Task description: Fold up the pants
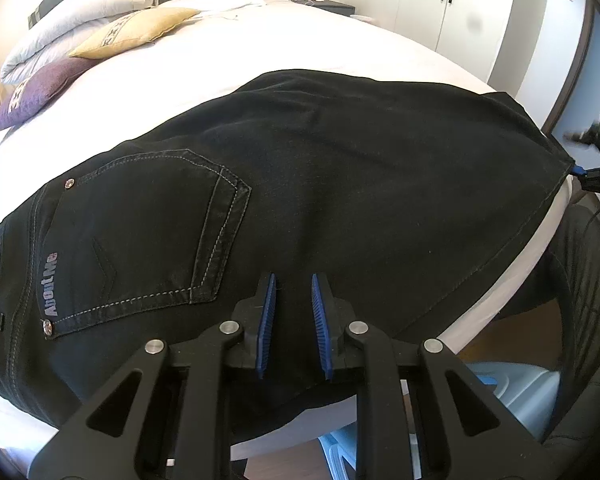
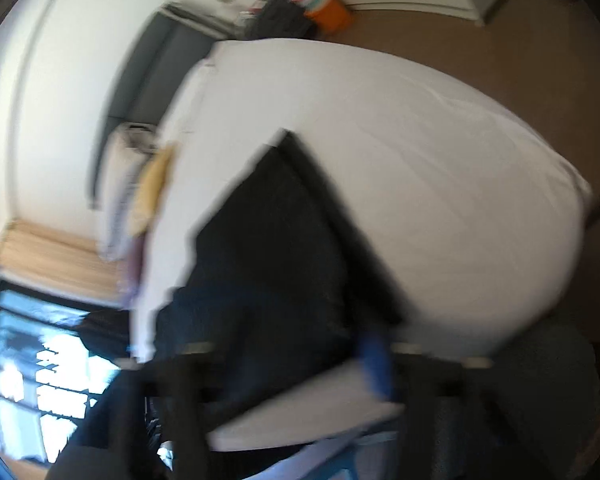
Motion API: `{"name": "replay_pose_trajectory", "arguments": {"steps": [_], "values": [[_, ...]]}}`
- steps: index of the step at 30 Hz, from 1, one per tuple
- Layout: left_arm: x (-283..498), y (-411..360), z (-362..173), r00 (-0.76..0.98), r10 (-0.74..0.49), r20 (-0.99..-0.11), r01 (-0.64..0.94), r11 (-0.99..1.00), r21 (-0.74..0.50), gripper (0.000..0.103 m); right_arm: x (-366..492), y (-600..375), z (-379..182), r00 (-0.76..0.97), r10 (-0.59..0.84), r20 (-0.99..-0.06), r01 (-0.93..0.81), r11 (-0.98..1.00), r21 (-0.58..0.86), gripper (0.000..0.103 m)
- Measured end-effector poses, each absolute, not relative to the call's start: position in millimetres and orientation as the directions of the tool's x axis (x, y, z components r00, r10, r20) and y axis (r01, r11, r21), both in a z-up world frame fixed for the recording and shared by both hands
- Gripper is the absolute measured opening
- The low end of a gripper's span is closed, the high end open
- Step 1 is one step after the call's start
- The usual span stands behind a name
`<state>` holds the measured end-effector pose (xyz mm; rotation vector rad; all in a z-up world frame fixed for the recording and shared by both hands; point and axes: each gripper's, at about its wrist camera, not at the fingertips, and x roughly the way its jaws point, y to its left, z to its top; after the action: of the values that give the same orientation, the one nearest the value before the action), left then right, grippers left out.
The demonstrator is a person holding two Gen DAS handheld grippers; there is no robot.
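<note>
Black denim pants [image 1: 300, 184], white-stitched pocket [image 1: 148, 236]

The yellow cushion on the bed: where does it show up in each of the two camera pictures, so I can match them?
Left wrist view: the yellow fabric cushion lies upper left, between the purple cushion and the folded white duvet.
Right wrist view: it appears blurred at centre left, rotated on end.
Shared landmark: the black denim pants spread on the white bed sheet.
</note>
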<state>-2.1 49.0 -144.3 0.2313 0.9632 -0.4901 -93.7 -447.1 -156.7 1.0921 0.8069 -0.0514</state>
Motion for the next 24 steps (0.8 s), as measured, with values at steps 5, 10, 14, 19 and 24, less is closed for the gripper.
{"name": "replay_pose_trajectory", "arguments": {"steps": [5,10,14,19,24], "values": [[-3.7,52.2,-144.3,0.471,-0.299,-0.830,0.501,0.865,-0.027,0.018,-64.4,-472.2,-156.1,0.719,0.396,-0.571,0.345,0.510,0.788,0.085],[-2.6,51.1,-143.7,0.469,-0.288,-0.835,0.500,0.866,-0.018,0.018,-26.1,-489.3,-157.0,0.680,0.488,-0.548,0.242,0.556,0.795,0.084],[-1.5,48.6,-143.6,0.466,-0.281,-0.839,0.502,0.865,-0.011,0.018,11.9,-499.9,-166.1,0.621,0.552,-0.557,0.208,0.569,0.795,0.082],[-0.3,45.5,-144.1,0.465,-0.276,-0.841,0.503,0.864,-0.006,0.018,49.1,-503.6,-168.7,0.574,0.589,-0.568,0.163,0.598,0.785,0.063],[-0.5,42.6,-144.7,0.467,-0.269,-0.843,0.505,0.863,0.004,0.018,74.9,-488.0,-171.0,0.488,0.560,-0.669,0.120,0.716,0.688,0.029]]}}
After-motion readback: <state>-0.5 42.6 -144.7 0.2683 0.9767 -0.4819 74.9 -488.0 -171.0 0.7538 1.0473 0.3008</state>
